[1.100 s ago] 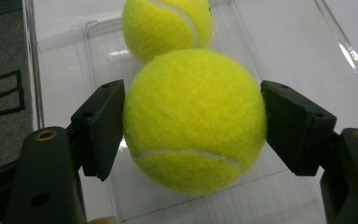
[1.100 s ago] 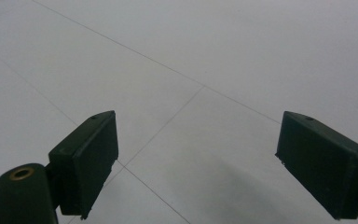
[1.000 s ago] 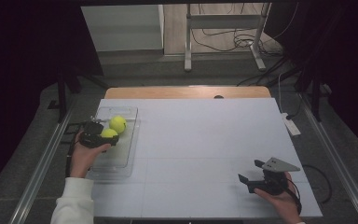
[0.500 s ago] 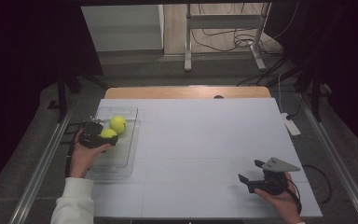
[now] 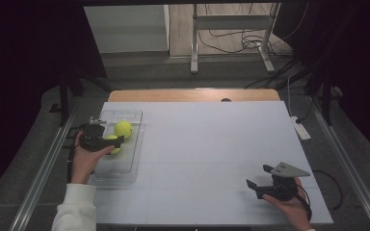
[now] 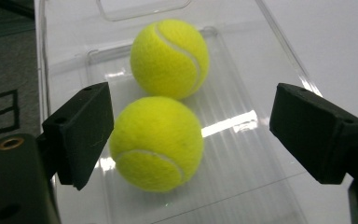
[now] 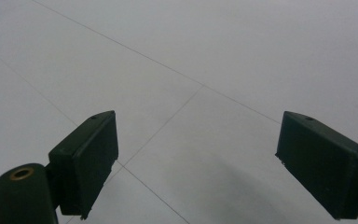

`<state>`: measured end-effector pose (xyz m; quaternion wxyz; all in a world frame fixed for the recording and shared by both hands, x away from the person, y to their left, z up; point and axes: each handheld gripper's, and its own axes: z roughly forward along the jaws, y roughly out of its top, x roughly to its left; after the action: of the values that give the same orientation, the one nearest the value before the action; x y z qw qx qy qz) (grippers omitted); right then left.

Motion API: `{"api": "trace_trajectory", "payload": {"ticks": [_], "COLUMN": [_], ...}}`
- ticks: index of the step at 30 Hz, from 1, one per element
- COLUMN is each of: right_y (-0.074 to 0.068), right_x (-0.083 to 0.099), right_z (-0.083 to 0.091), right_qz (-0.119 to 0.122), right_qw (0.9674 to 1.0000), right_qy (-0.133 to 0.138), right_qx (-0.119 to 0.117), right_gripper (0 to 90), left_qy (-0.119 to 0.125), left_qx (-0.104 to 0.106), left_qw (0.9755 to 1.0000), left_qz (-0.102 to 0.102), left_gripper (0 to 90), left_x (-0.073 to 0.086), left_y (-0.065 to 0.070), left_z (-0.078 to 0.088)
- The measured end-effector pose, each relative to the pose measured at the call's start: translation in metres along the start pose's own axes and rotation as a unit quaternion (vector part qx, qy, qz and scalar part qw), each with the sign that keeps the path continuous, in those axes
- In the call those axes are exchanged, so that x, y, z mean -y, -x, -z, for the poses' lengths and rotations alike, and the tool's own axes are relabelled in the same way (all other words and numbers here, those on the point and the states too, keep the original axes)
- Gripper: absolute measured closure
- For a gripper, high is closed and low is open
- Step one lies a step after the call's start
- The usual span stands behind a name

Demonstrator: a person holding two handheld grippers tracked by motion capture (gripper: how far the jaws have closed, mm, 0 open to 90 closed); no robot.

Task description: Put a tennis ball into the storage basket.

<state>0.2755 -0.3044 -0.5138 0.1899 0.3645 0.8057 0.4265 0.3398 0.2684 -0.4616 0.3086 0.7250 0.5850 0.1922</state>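
While your left hand (image 5: 84, 156) reaches forward over the bin (image 5: 134, 144), its left gripper (image 6: 191, 135) points down at the near ball (image 6: 156, 143). Its jaws have just been opening and now stand wide; the ball sits between them, one pad close beside it, the other clear. The far ball (image 6: 170, 58) touches it. Your right gripper (image 7: 196, 158) rests low over the table (image 7: 242, 56), wide open, holding nothing.

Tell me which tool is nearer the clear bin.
Left. The left tool is over the clear bin, its jaws just opened around a tennis ball. The right tool sits at the table's opposite near corner, open.
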Motion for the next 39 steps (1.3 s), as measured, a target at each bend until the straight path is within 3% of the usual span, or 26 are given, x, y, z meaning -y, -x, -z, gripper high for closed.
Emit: {"api": "trace_trajectory", "payload": {"ticks": [4, 9, 10, 17, 30, 39], "right_y": [0.001, 0.002, 0.002, 0.004, 0.005, 0.005], "right_x": [0.000, -0.001, -0.001, -0.002, -0.002, -0.002], "right_z": [-0.001, -0.002, -0.002, -0.004, -0.002, 0.000], "right_qz": [-0.001, 0.000, 0.000, -0.004, -0.007, -0.008], "right_qw": [1.0000, 1.0000, 1.0000, 0.9999, 0.9998, 0.9997], "right_qy": [0.001, 0.001, 0.001, 0.006, 0.013, 0.015], "right_qx": [0.000, -0.003, -0.003, -0.009, -0.016, -0.017], "right_gripper": [13.0, 13.0, 13.0, 13.0, 13.1, 13.0], "left_qy": [0.019, 0.045, 0.045, 0.074, 0.082, 0.099], "left_qx": [0.026, 0.068, 0.068, 0.109, 0.141, 0.151], "left_qw": [0.9995, 0.9967, 0.9967, 0.9912, 0.9865, 0.9829], "left_qz": [0.001, 0.005, 0.005, -0.002, -0.013, -0.036], "left_gripper": [14.4, 14.4, 14.5, 14.7, 14.8, 14.7], "left_x": [0.000, 0.000, 0.000, 0.001, 0.019, 0.048], "left_y": [0.002, 0.006, 0.006, 0.016, 0.031, 0.046], "left_z": [0.004, 0.011, 0.011, 0.018, 0.025, 0.037]}}
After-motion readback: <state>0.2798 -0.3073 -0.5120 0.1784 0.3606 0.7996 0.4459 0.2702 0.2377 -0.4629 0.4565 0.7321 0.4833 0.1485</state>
